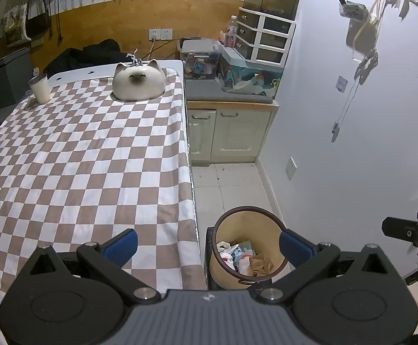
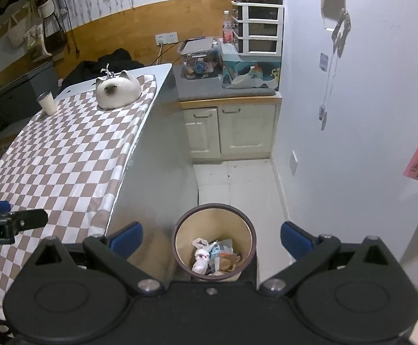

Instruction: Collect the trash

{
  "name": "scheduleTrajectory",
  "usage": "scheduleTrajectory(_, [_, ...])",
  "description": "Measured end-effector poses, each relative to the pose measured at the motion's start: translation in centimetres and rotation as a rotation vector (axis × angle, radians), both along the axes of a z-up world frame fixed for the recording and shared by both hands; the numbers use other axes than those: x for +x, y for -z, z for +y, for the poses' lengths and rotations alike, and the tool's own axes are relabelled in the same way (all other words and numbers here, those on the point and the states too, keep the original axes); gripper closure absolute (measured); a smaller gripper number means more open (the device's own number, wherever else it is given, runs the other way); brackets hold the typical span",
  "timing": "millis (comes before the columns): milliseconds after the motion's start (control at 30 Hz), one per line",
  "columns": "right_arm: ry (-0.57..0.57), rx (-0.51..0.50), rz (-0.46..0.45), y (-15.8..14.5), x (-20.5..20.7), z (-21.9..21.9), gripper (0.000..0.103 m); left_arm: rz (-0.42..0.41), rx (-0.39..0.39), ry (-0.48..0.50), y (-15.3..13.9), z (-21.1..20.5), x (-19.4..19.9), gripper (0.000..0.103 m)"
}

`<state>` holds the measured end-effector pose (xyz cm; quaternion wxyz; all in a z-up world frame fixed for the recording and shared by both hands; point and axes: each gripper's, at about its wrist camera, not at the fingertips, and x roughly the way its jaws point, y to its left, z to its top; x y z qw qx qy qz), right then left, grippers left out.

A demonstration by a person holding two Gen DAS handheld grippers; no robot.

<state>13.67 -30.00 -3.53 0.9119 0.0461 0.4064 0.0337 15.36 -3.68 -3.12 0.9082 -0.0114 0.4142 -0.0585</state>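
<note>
Trash [image 2: 214, 256] of crumpled paper and plastic lay in a round tan bin [image 2: 180, 238] on the white tiled floor [image 2: 237, 184], beside a table with a checked cloth [image 1: 79, 158]. Left gripper [image 1: 209, 244] and right gripper [image 2: 211, 237] were wide open, holding nothing.

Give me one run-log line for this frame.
left gripper: open, empty | right gripper: open, empty | trash bin: on floor beside table, holds trash | paper cup: on table

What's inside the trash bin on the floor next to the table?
The trash bin holds crumpled white wrappers, printed packaging and brown paper. Whatever lies beneath that pile is covered.
</note>
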Motion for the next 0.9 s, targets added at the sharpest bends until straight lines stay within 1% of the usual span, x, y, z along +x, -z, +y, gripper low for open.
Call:
scheduleTrajectory(367, [0.009, 0.0, -0.033, -0.2, -0.7, 0.5, 0.0, -0.049, -0.008, 0.014, -0.5, 0.0, -0.8, 0.0])
scheduleTrajectory(900, [0.005, -0.032, -0.043, -0.4, -1.2, 0.9, 0.0, -0.051, -0.004, 0.004, -0.5, 0.2, -0.9, 0.0])
